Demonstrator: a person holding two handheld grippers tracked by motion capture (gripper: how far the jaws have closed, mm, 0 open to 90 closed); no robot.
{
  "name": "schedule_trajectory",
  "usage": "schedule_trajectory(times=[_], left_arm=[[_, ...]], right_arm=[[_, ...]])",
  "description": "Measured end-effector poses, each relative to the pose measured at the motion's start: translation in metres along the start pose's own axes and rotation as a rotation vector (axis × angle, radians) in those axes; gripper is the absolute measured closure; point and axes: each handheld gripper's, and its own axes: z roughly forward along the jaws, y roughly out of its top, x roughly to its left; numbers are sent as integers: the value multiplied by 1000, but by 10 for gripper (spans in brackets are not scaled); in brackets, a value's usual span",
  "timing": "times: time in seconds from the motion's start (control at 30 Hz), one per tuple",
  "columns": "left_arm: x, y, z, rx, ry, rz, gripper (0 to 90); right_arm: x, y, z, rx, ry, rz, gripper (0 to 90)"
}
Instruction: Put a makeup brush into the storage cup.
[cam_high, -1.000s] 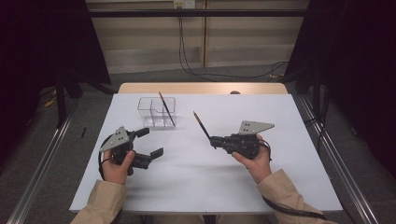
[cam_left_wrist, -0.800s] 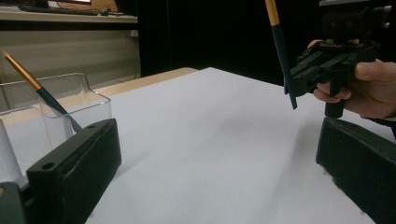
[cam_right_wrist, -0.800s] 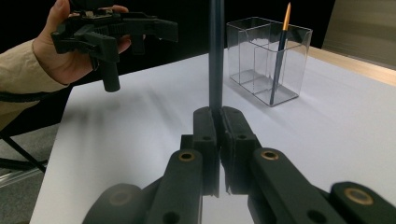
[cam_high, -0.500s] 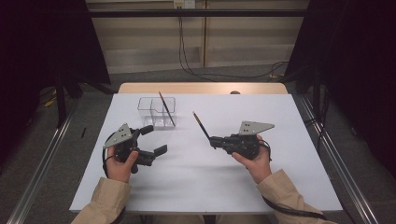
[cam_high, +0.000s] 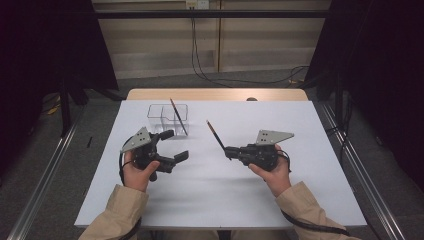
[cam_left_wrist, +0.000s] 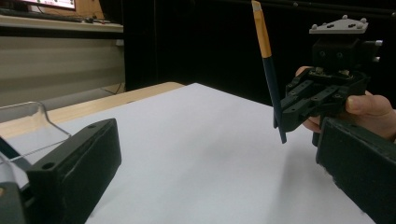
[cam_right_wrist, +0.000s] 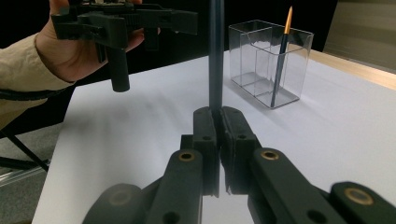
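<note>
Little has moved: the left gripper (cam_high: 172, 146) has turned slightly since a second ago, and the right gripper (cam_high: 231, 151) stays put with its brush.

From the left in the high view, the left gripper sits at about 8 o'clock on the white table (cam_high: 310, 195), its jaws spread wide and empty, pointing toward 2 o'clock. A clear divided holder (cam_high: 159, 114) stands at 11 o'clock, just beyond that gripper, with one brush (cam_high: 178, 116) leaning in it, as before. Right of centre, the right gripper's jaws are pressed tight on a second dark-handled brush (cam_high: 216, 136), which slants up toward 11 o'clock; the left gripper view shows its orange band and pale tip (cam_left_wrist: 259, 24). No brand, label or writing can be read on anything.
</note>
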Motion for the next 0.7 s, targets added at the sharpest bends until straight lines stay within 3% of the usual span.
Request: schedule_trajectory(times=[0.27,0.5,0.7], left_arm=[[-4,5,21,-4,-32,-34,0],[-7,7,37,31,-36,-39,5],[-10,9,46,32,-47,-53,39]], right_arm=[[0,0,0,3,0,-5,852],[-1,-1,0,0,-2,-3,852],[0,-1,0,-2,-3,-5,852]])
